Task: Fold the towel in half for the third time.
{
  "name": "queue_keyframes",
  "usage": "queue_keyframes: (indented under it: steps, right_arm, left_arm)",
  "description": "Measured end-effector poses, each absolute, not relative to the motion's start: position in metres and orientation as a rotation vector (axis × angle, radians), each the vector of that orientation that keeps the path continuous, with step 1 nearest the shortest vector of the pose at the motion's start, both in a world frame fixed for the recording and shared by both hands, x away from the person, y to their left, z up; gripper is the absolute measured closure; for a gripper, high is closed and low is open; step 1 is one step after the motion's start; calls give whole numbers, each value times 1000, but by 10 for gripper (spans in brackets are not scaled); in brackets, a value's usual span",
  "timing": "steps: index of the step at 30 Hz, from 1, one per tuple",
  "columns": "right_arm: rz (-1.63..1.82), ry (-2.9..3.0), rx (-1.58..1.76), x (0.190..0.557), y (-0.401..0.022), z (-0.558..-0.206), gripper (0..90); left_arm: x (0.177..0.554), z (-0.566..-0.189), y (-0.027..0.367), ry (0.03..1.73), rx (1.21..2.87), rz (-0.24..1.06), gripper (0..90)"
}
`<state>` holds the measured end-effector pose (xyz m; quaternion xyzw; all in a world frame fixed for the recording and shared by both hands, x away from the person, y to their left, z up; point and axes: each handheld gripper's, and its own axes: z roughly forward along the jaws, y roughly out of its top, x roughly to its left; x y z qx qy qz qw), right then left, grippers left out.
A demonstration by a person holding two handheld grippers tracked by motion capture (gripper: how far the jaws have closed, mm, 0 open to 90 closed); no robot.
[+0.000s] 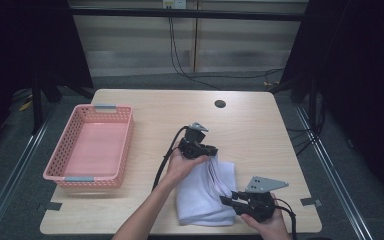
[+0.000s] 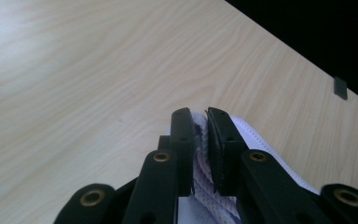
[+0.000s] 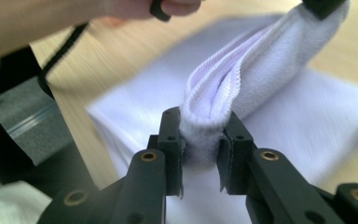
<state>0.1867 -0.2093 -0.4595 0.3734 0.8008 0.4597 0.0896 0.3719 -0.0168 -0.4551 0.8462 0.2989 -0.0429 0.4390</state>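
On the table's left, pink basket (image 1: 92,145) with nothing inside.
Left gripper (image 1: 211,152) and right gripper (image 1: 225,199) each pinch the folded white towel (image 1: 202,197) well apart from it.

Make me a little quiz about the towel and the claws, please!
1. True or false: the basket holds the towel.
2. What does the right claw pinch: A) a cable, B) the towel's folded edge, C) the basket rim?
3. On which side of the towel does the basket stand in the high view?

Key:
1. False; the towel lies on the table, and the basket is empty.
2. B; the left claw grips the towel too.
3. The left.
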Motion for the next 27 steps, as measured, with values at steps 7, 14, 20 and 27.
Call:
queue_keyframes:
  steps: [7,14,20,27]
  right_arm:
    - [1290,2443,1133,173,-222,-467,618]
    - [1344,2280,1173,194,-244,-447,414]
    - [1292,2280,1169,265,-230,-445,377]
    - [1173,2344,1129,320,-192,-458,325]
  left_arm:
    - [366,-447,-17,707,2027,-118,604]
    - [338,-431,27,665,2057,-66,577]
    - [280,-454,52,578,2198,-94,606]
    - [251,-478,50,511,2286,-126,572]
